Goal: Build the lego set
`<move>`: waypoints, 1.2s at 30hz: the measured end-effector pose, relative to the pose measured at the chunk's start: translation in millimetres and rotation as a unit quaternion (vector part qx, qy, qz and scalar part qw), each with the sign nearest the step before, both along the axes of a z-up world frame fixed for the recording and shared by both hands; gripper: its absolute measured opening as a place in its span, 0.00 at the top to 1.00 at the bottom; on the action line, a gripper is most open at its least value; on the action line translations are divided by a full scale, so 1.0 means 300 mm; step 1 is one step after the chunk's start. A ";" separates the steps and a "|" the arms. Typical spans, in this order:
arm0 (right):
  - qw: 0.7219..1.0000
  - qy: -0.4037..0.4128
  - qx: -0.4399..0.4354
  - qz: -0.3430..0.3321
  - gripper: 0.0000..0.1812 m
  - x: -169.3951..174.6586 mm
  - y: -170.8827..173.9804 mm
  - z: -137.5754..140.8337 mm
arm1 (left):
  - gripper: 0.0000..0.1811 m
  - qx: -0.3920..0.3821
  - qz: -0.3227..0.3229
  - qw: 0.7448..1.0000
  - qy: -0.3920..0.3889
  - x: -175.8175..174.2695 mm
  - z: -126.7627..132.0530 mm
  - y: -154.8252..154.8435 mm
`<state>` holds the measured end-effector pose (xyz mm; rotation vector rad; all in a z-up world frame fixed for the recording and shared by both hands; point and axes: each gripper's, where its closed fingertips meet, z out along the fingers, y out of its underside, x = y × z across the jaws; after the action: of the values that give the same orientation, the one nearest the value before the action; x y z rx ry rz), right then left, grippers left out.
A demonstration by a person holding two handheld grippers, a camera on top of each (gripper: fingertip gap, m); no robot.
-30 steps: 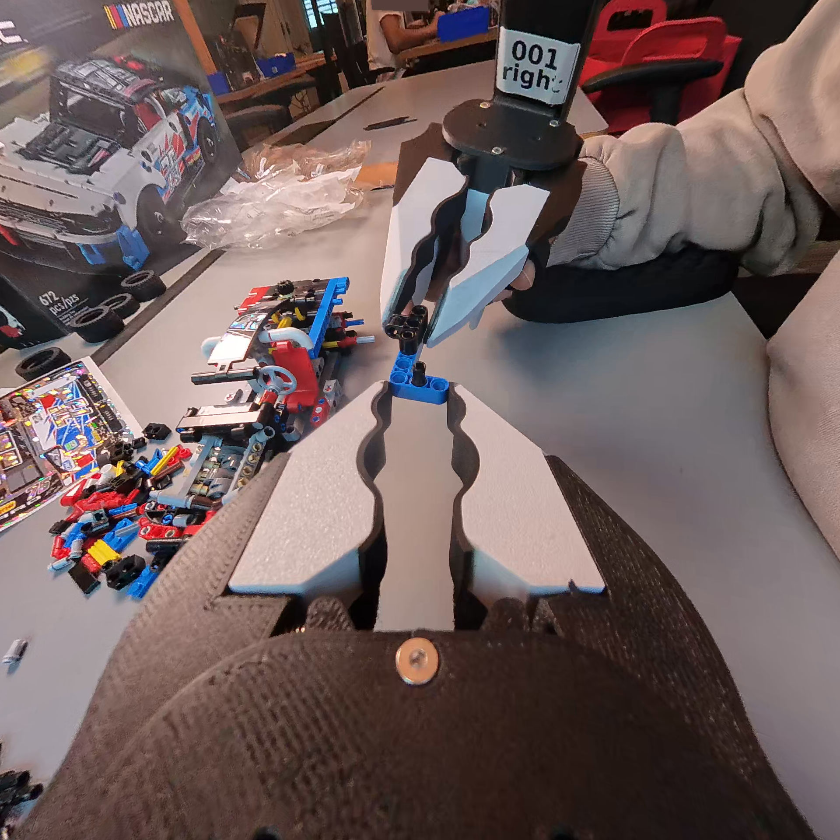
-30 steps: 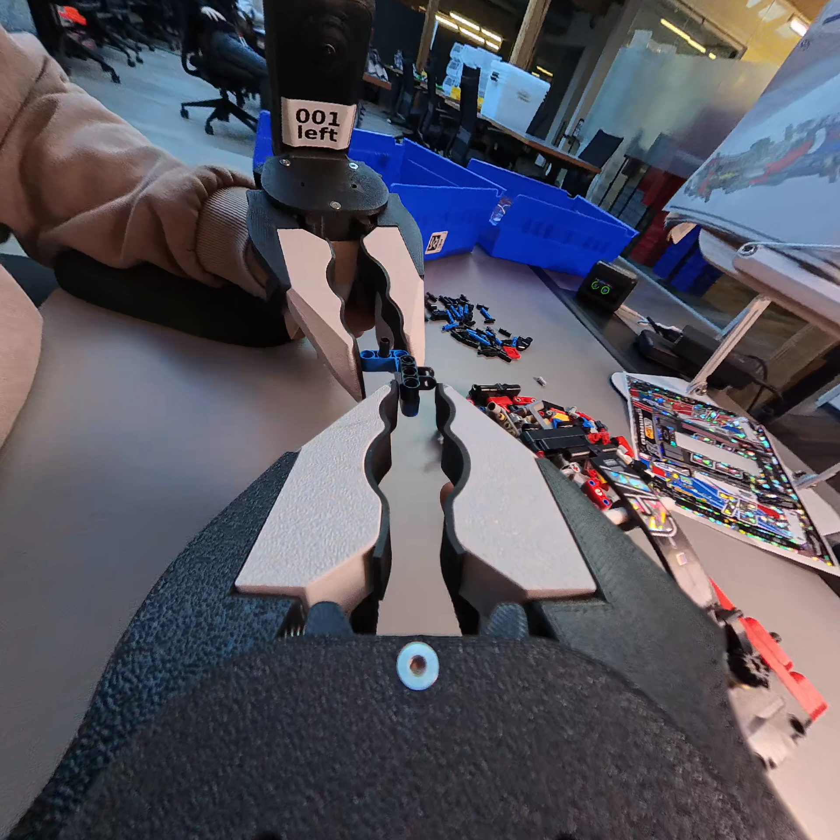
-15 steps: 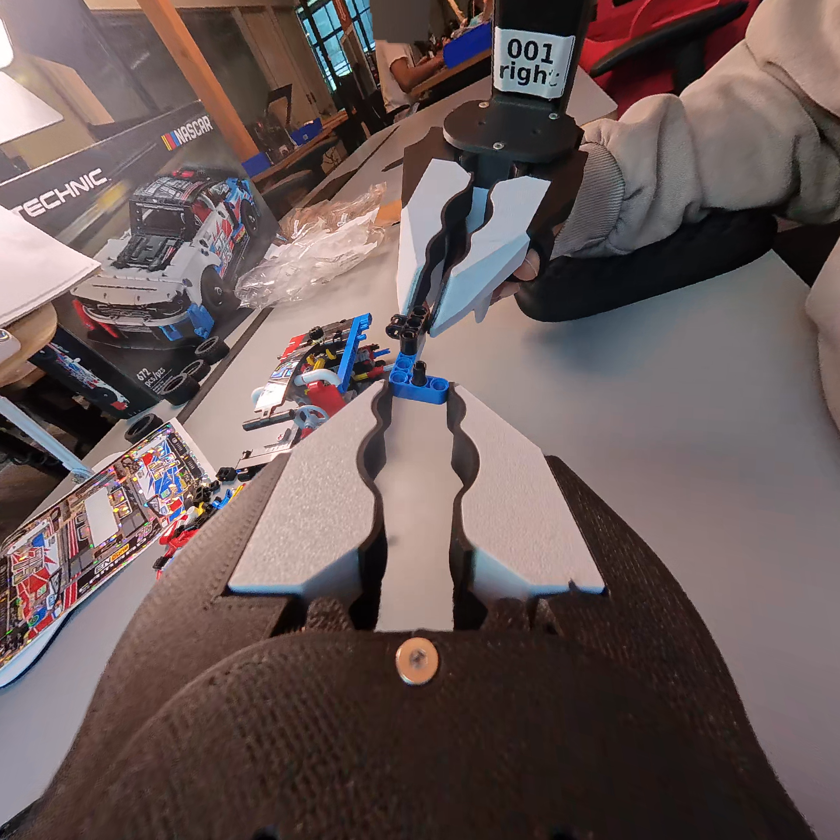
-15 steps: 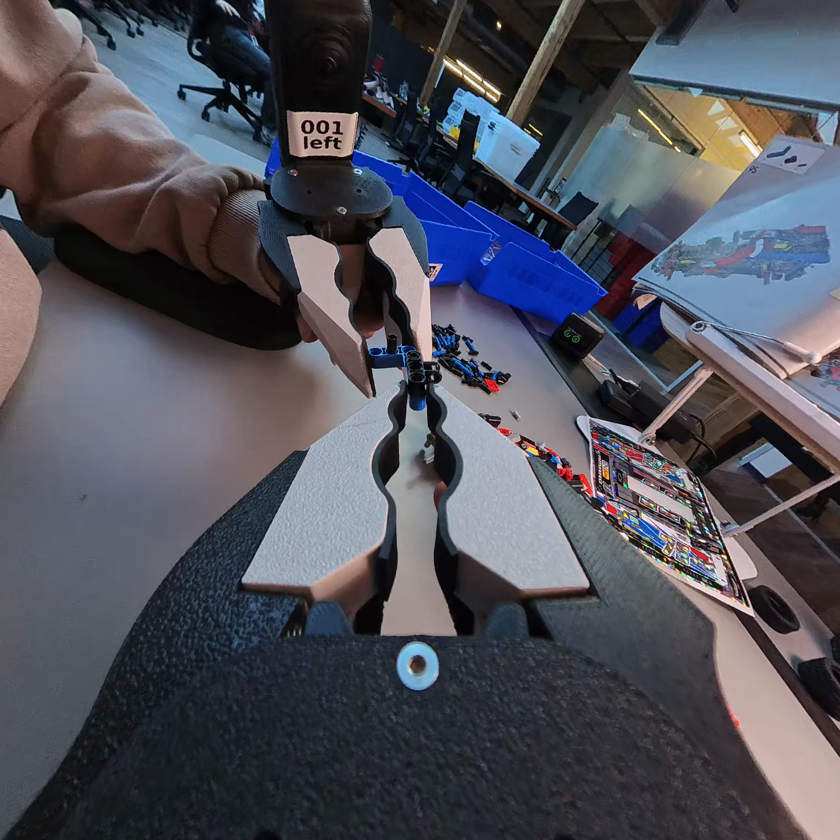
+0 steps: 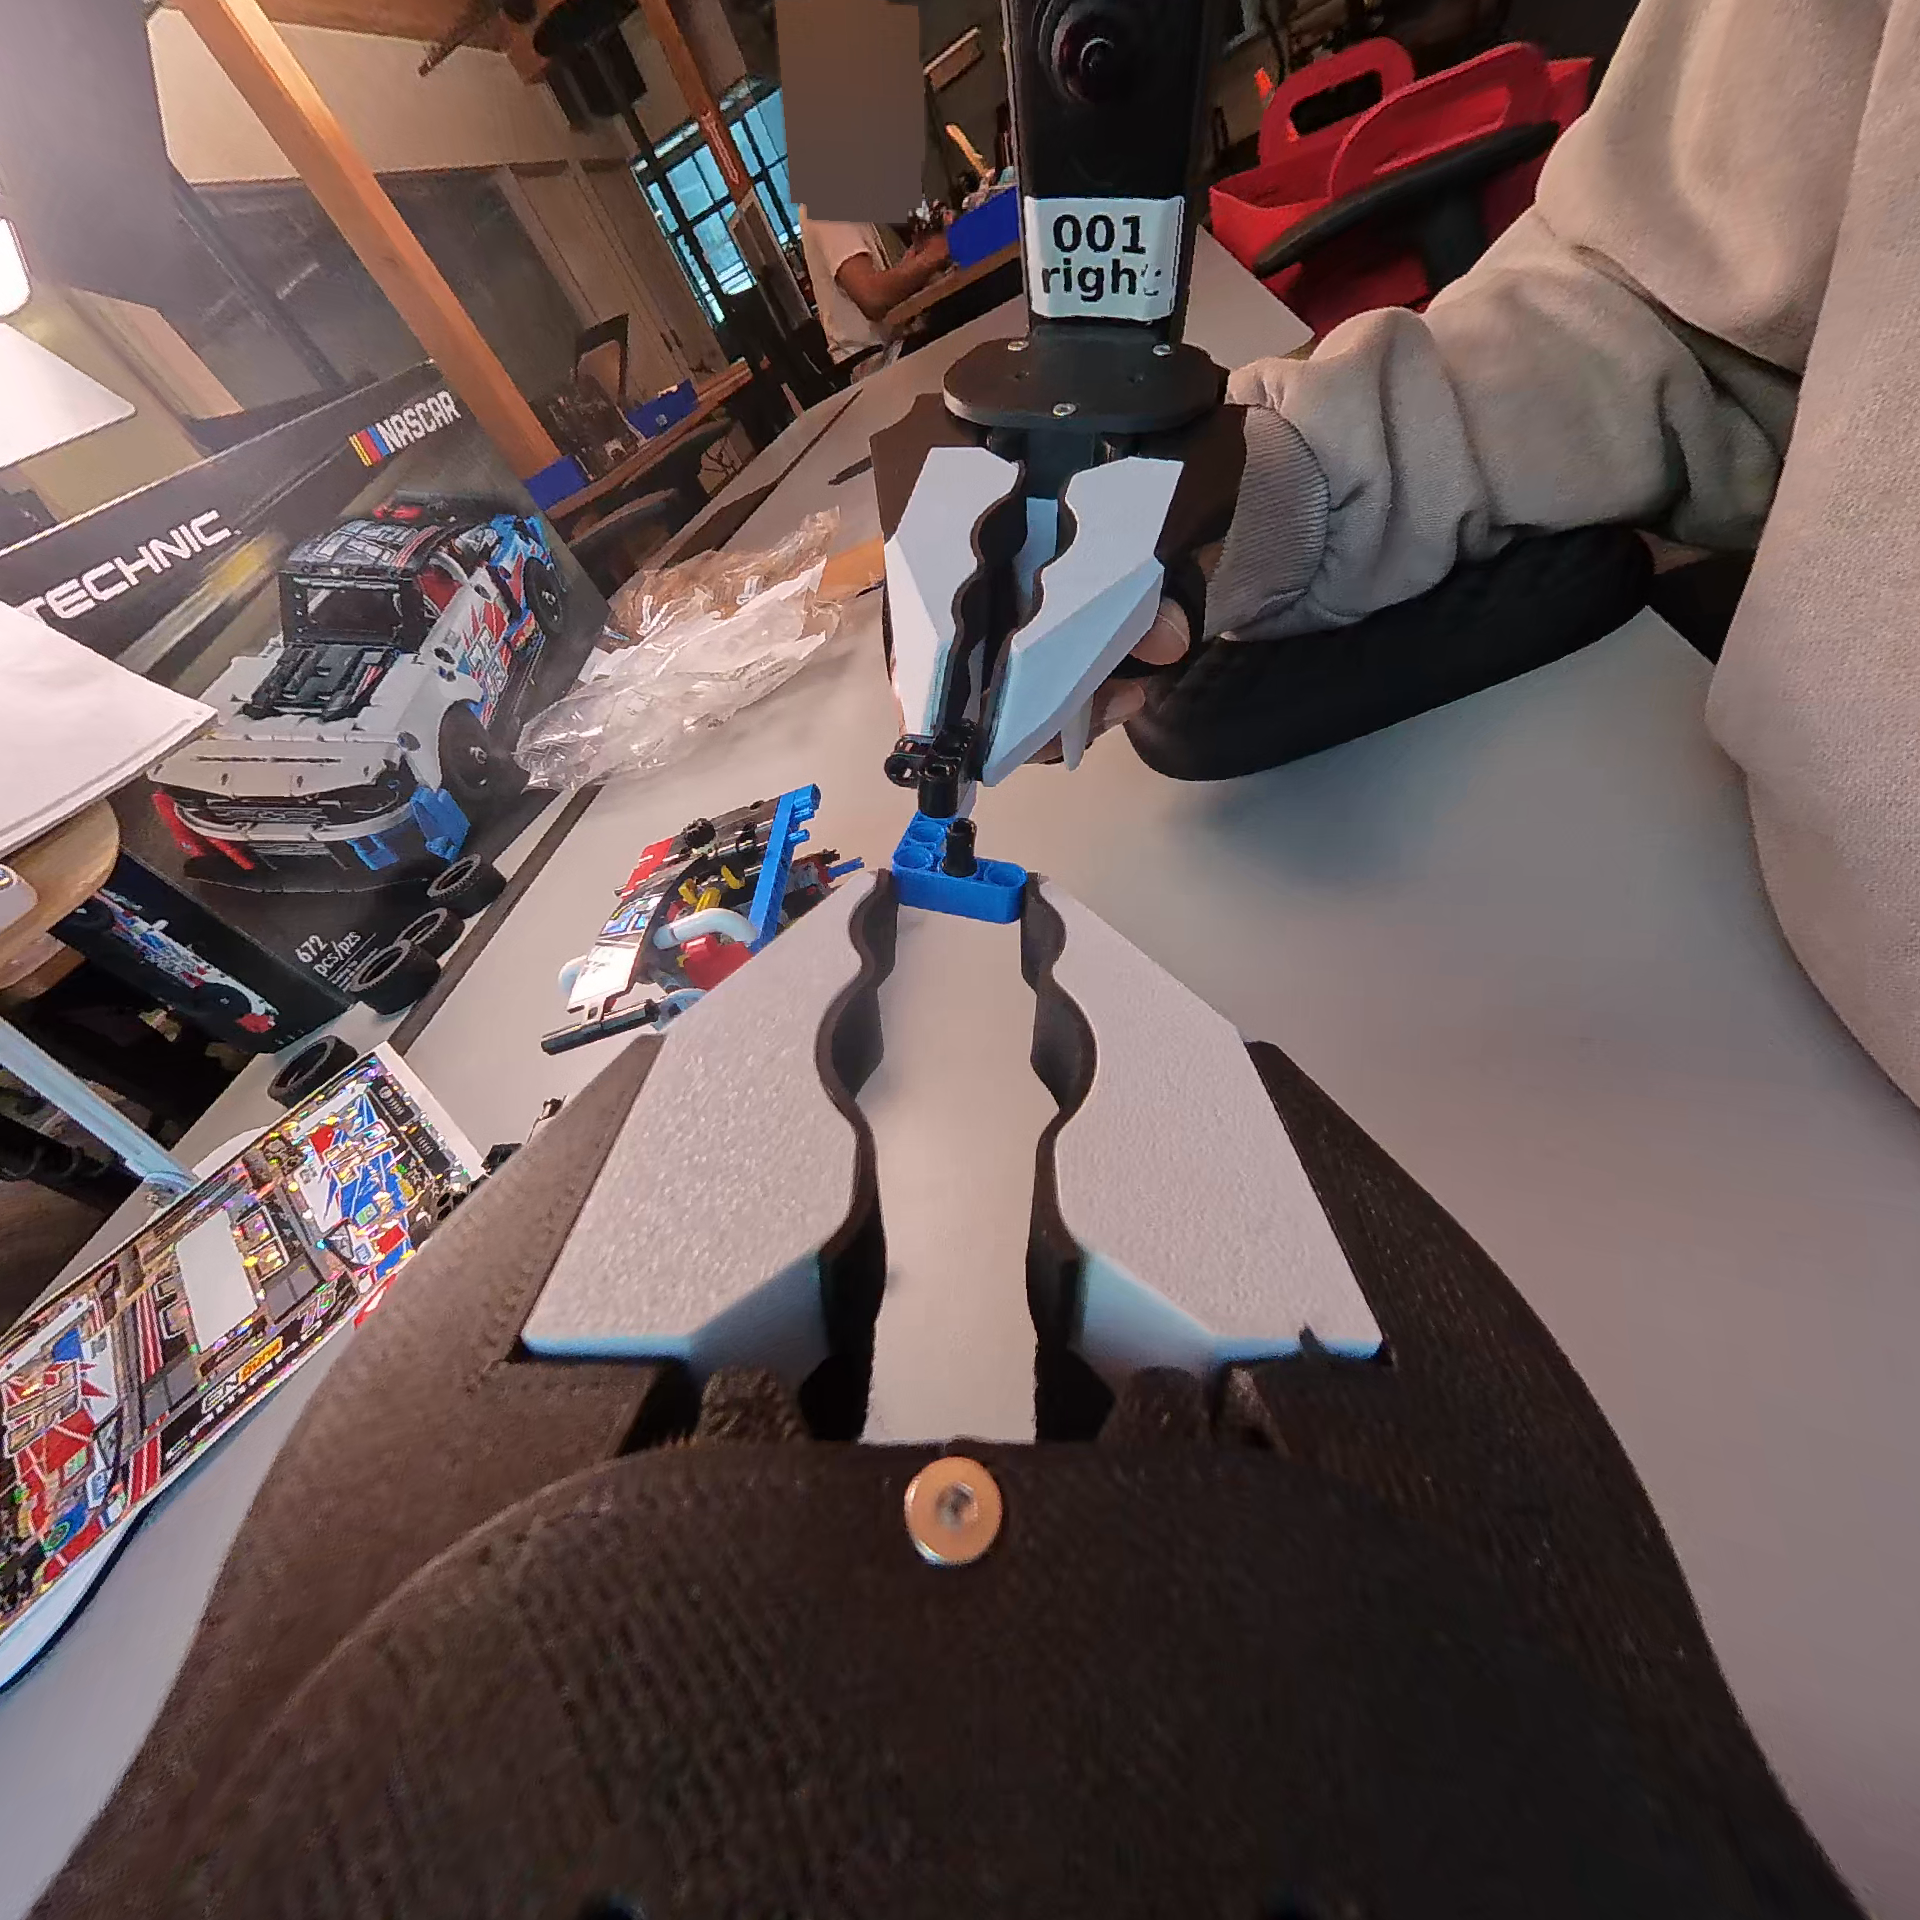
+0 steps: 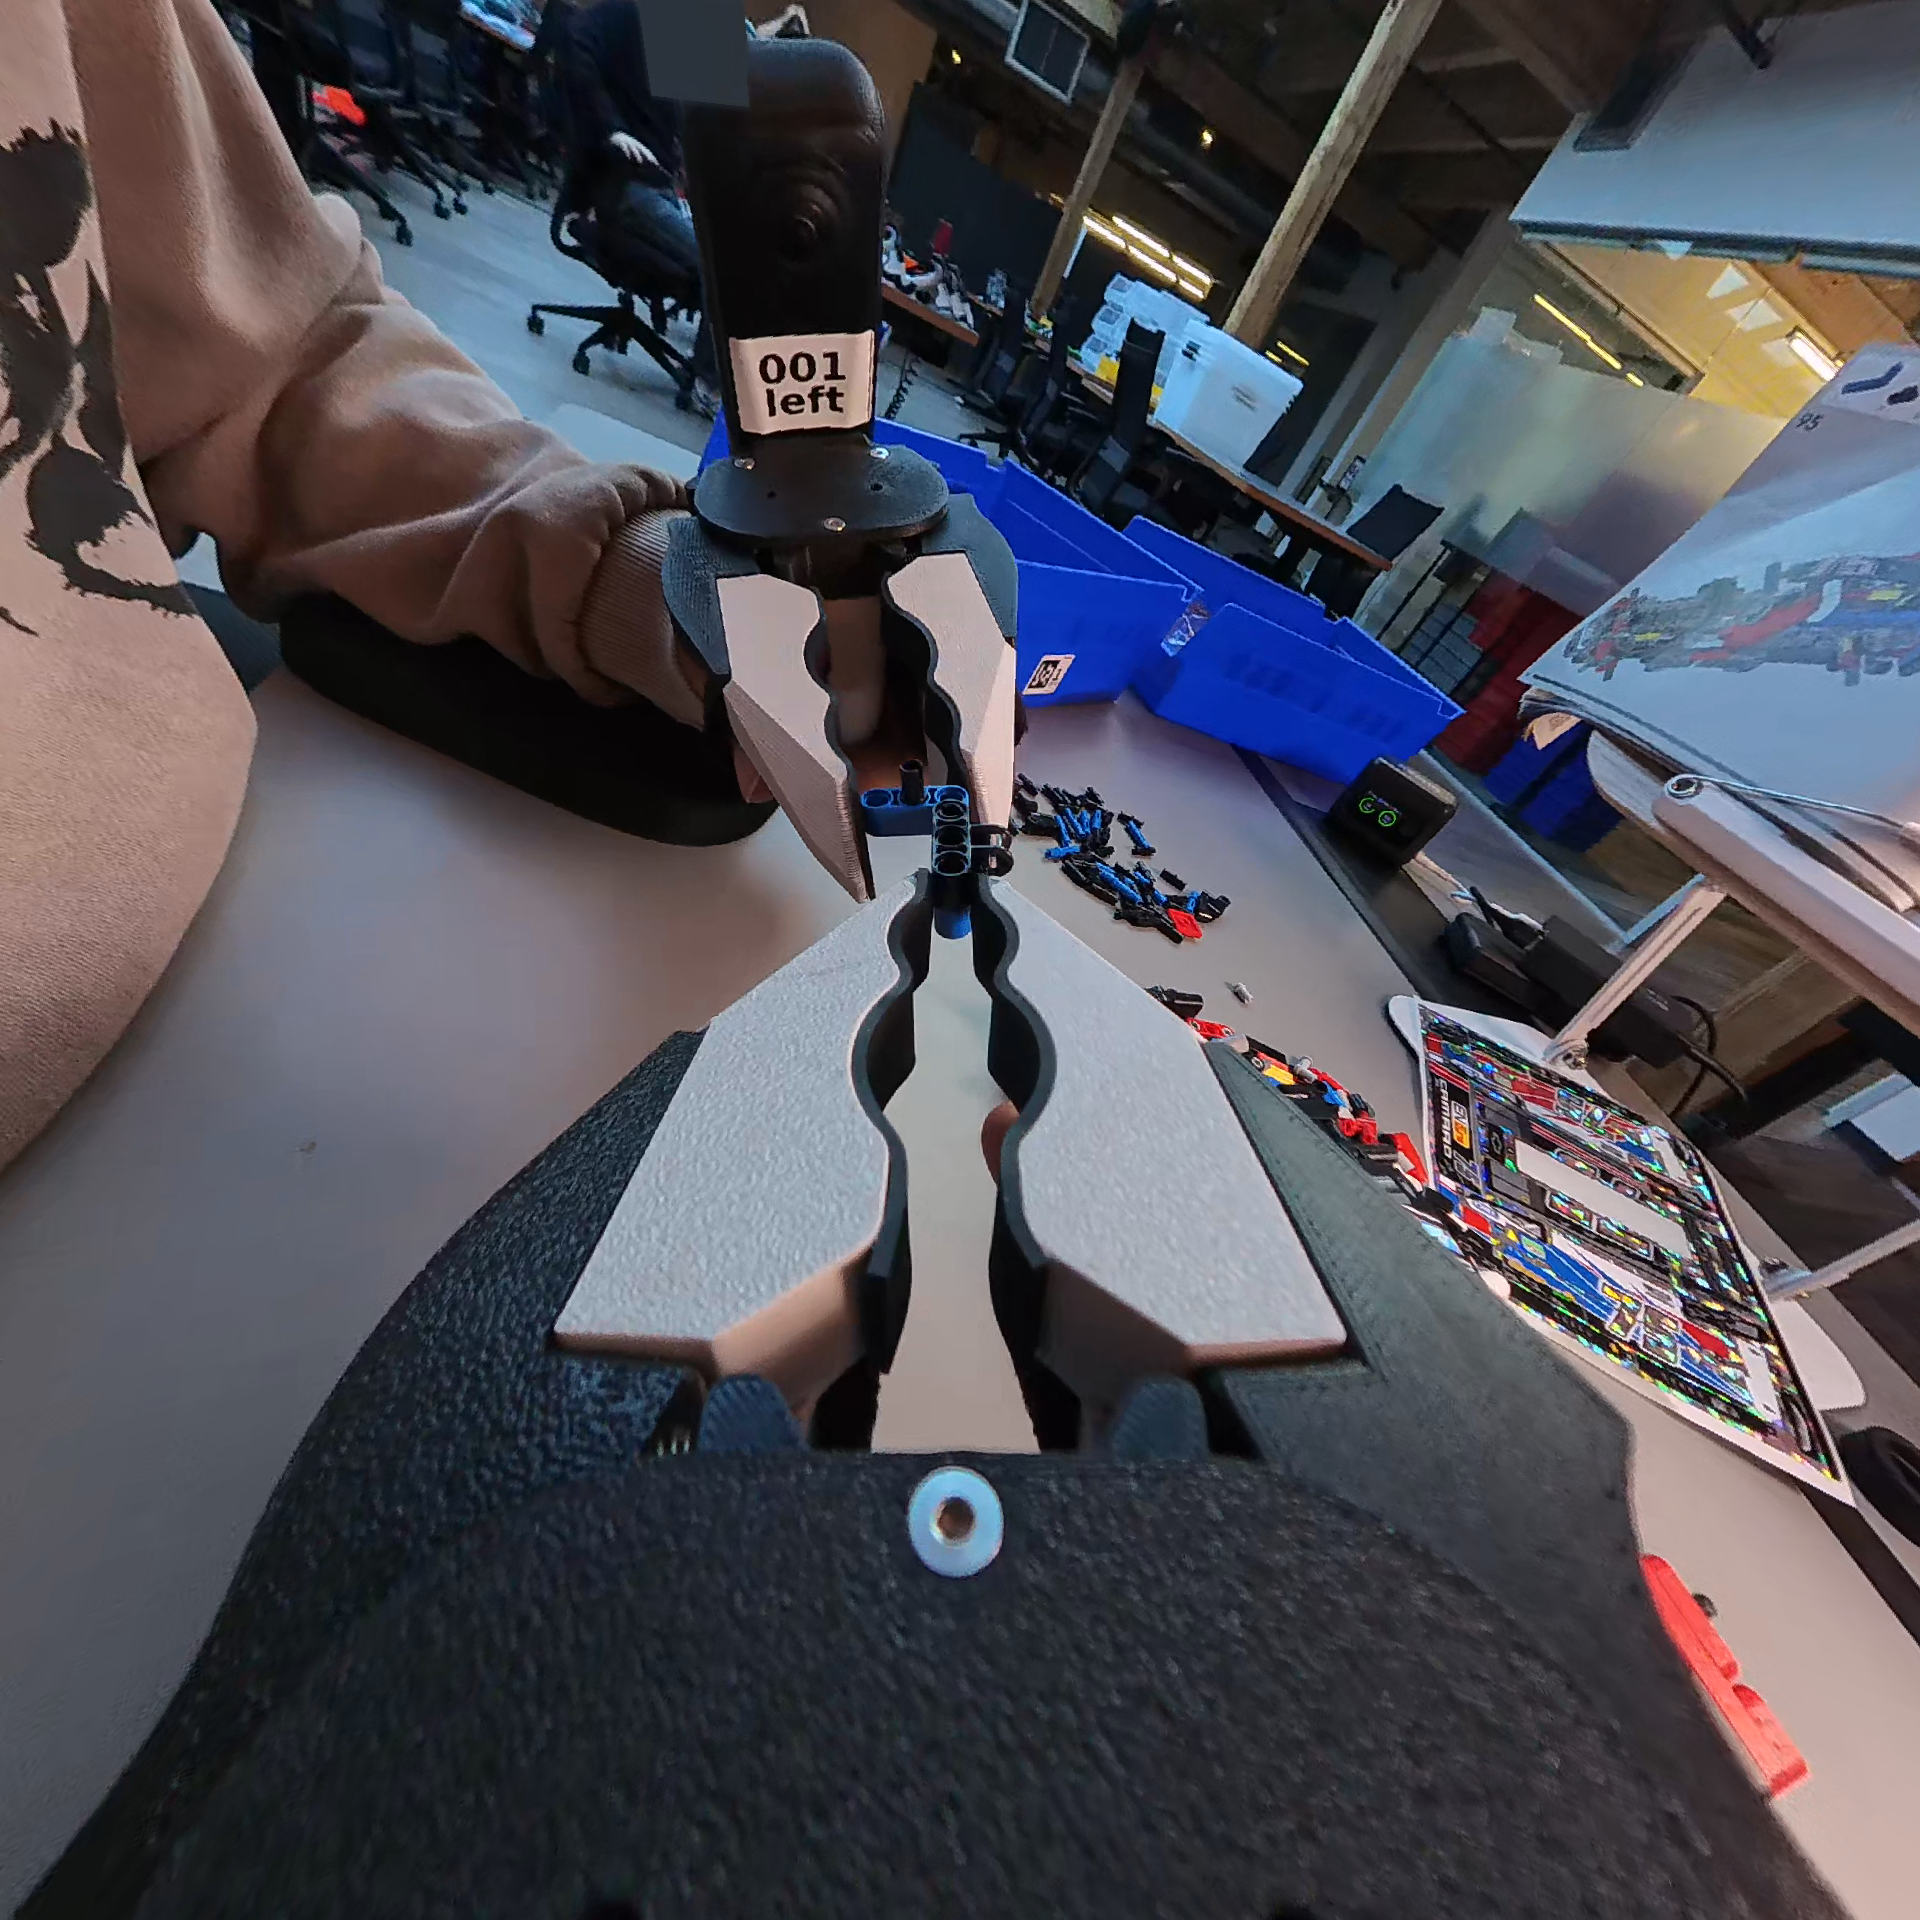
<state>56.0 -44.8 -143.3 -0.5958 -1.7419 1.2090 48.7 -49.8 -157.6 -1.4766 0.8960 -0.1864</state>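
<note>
Left wrist view shows the left gripper (image 5: 958, 883) clamped on a blue beam (image 5: 956, 881) at its fingertips; the beam's long axis runs crosswise, spanning the gap from one finger to the other, its holes facing up, with a short black pin (image 5: 961, 840) standing upright out of it. Facing it from beyond, the right gripper (image 5: 961, 753) points steeply down, its fingers drawn narrow on a black connector (image 5: 932, 758) whose lower end points down at the beam's left part; whether the two parts touch cannot be told. In the right wrist view the right gripper (image 6: 951, 899) pinches that connector (image 6: 951, 844), long axis lying along the fingers and pointing at the left gripper (image 6: 914, 821), a blue stub at its near end, and the beam (image 6: 902, 810) sits crosswise just past it between the other fingers. Both are held above the grey table (image 5: 1455, 1039). To the left lie a part-built car chassis (image 5: 717, 899), a sticker sheet (image 5: 177, 1351), clear bags (image 5: 707, 644) and the set's box (image 5: 312, 665); loose small parts (image 6: 1117, 883) lie near blue bins (image 6: 1195, 623).
</note>
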 end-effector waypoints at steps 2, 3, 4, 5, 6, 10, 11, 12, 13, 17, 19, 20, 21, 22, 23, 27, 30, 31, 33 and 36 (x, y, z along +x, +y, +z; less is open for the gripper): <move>1.000 -0.001 0.002 -0.006 0.97 -0.003 0.003 -0.001 | 0.88 0.001 0.004 1.000 0.002 -0.003 0.000 0.002; 1.000 0.000 0.003 -0.009 0.97 -0.004 0.004 0.000 | 0.88 0.001 0.005 1.000 0.001 -0.004 0.000 0.004; 1.000 0.002 0.005 -0.012 0.97 -0.005 0.006 0.001 | 0.88 0.001 0.006 1.000 -0.002 -0.005 0.001 0.005; 1.000 0.004 0.005 -0.015 0.97 -0.007 0.008 0.002 | 0.88 0.000 0.007 1.000 -0.005 -0.006 0.002 0.007; 1.000 0.005 0.006 -0.017 0.97 -0.008 0.009 0.003 | 0.88 -0.001 0.007 1.000 -0.009 -0.006 0.003 0.008; 1.000 -0.001 0.014 -0.021 0.94 -0.012 0.010 -0.009 | 0.88 -0.016 0.003 1.000 -0.025 0.002 0.000 0.011; 1.000 -0.004 0.014 -0.025 0.94 -0.015 0.013 -0.013 | 0.88 -0.022 0.005 0.999 -0.029 0.002 -0.005 0.014; 0.999 -0.008 0.012 -0.029 0.94 -0.020 0.018 -0.017 | 0.88 -0.029 0.009 0.999 -0.029 -0.001 -0.011 0.017; 0.999 -0.013 0.010 -0.031 0.95 -0.024 0.024 -0.023 | 0.88 -0.039 0.011 0.999 -0.031 -0.004 -0.018 0.020; 0.999 -0.042 -0.006 -0.030 0.97 -0.031 0.027 -0.046 | 0.88 -0.065 0.015 0.997 -0.032 -0.013 -0.039 0.024; 0.998 -0.062 -0.011 -0.028 0.97 -0.032 0.030 -0.065 | 0.88 -0.094 0.014 0.995 -0.038 -0.014 -0.064 0.027; 0.996 -0.079 -0.015 -0.027 0.97 -0.033 0.033 -0.081 | 0.88 -0.113 0.016 0.993 -0.037 -0.015 -0.082 0.030; 0.994 -0.100 -0.018 -0.028 0.97 -0.035 0.039 -0.100 | 0.88 -0.131 0.021 0.991 -0.032 -0.019 -0.105 0.035; 0.992 -0.122 -0.019 -0.030 0.97 -0.035 0.046 -0.123 | 0.87 -0.150 0.026 0.988 -0.023 -0.024 -0.131 0.038; 0.988 -0.149 -0.015 -0.031 0.97 -0.034 0.054 -0.153 | 0.83 -0.169 0.027 0.985 -0.015 -0.027 -0.156 0.037; 0.968 -0.241 0.023 -0.059 0.97 -0.025 0.094 -0.279 | 0.74 -0.190 0.023 0.981 -0.031 -0.038 -0.157 0.033; 0.957 -0.272 0.061 -0.081 0.97 -0.025 0.114 -0.335 | 0.74 -0.183 0.036 0.981 -0.049 -0.058 -0.133 0.042; 0.954 -0.276 0.070 -0.088 0.97 -0.026 0.120 -0.344 | 0.74 -0.180 0.043 0.981 -0.052 -0.067 -0.129 0.048; 0.949 -0.287 0.083 -0.096 0.97 -0.026 0.132 -0.359 | 0.73 -0.176 0.051 0.981 -0.061 -0.077 -0.122 0.055; 0.946 -0.291 0.096 -0.111 0.97 -0.027 0.151 -0.365 | 0.69 -0.173 0.068 0.979 -0.078 -0.094 -0.113 0.069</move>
<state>47.9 0.5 -252.8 -1.0749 -2.1730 0.7301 20.5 -29.0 -191.5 -1.8122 0.6533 -0.3669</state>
